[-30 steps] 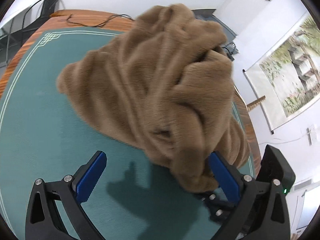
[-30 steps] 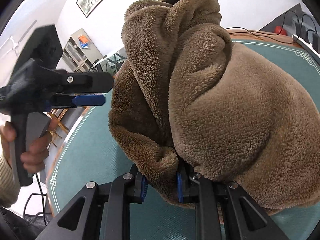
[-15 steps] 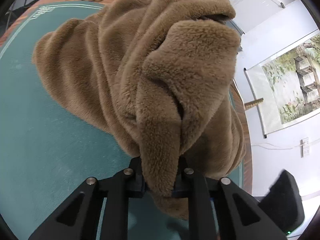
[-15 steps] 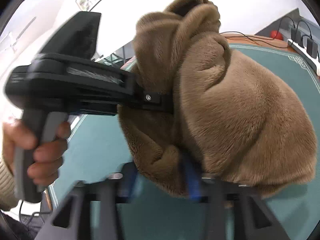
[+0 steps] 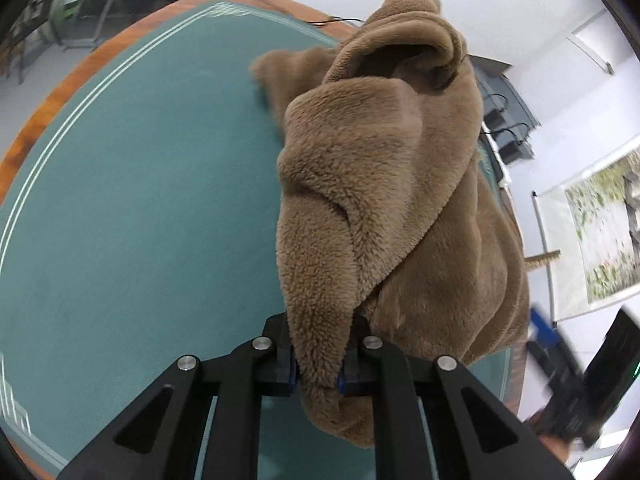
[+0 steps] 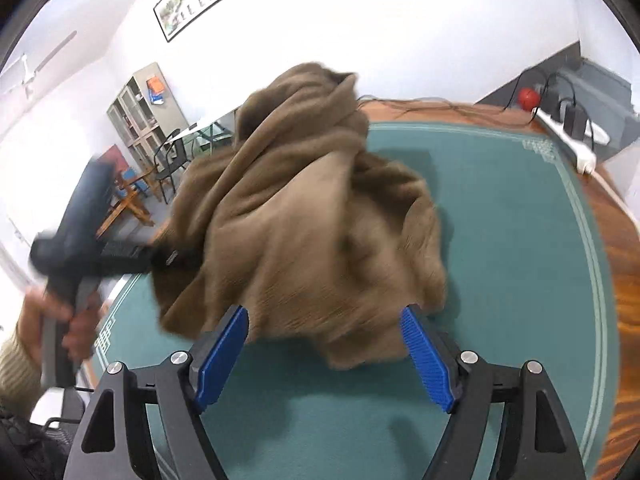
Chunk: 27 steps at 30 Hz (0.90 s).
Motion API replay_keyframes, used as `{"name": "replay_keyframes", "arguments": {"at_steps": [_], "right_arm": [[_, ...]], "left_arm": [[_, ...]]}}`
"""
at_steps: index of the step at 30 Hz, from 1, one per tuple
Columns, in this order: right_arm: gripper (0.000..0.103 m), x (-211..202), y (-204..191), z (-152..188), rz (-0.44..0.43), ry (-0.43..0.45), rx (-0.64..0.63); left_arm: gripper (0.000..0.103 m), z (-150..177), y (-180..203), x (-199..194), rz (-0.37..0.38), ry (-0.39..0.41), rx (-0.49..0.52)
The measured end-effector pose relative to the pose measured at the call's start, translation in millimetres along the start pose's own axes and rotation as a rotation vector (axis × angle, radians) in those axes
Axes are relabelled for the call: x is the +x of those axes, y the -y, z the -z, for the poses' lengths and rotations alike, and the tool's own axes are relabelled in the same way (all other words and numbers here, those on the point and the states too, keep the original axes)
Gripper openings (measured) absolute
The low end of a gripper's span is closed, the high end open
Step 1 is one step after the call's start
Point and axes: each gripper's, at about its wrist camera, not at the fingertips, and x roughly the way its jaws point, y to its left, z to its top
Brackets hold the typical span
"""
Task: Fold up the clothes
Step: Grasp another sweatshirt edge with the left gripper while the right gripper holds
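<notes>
looking at the brown fleece garment (image 5: 384,208), it hangs bunched above the green table mat (image 5: 140,200), pinched tight in the left gripper (image 5: 316,376) at frame bottom centre. right gripper (image 6: 324,348) gapes wide, holding nothing, with the fleece's lower edge just ahead, so it's nearest for regrabbing.

Fuzzy garment (image 5: 392,200) showing plain tan-brown, no pattern. Table mat (image 5: 140,208) showing teal green with pale double border lines; table edge (image 6: 616,248) showing reddish wood grain. Right gripper (image 6: 324,344) showing black frame, blue ribbed pads (image 6: 426,356).
</notes>
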Motion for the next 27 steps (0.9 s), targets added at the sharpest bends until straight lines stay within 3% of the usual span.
{"name": "replay_keyframes", "arguments": {"at_steps": [9,15,19,23,27], "right_arm": [[0.084,23,-18,-57,0.008,0.03,-0.191],[0.084,39,-64,-105,0.062,0.06,-0.33],[0.084,58,-94,-143,0.092,0.075,-0.343],[0.085,116,-127,-186,0.134,0.019,-0.393],[0.085,176,-136,-197,0.271,-0.092,-0.476]], "left_arm": [[0.015,44,-44,-7,-0.024,-0.049,-0.143],[0.015,50,-46,1,0.005,-0.069,-0.167],[0.015,51,-43,7,0.026,-0.079,-0.175],[0.015,52,-41,13,0.048,-0.09,-0.183],[0.016,54,-35,16,0.067,-0.096,-0.184]]}}
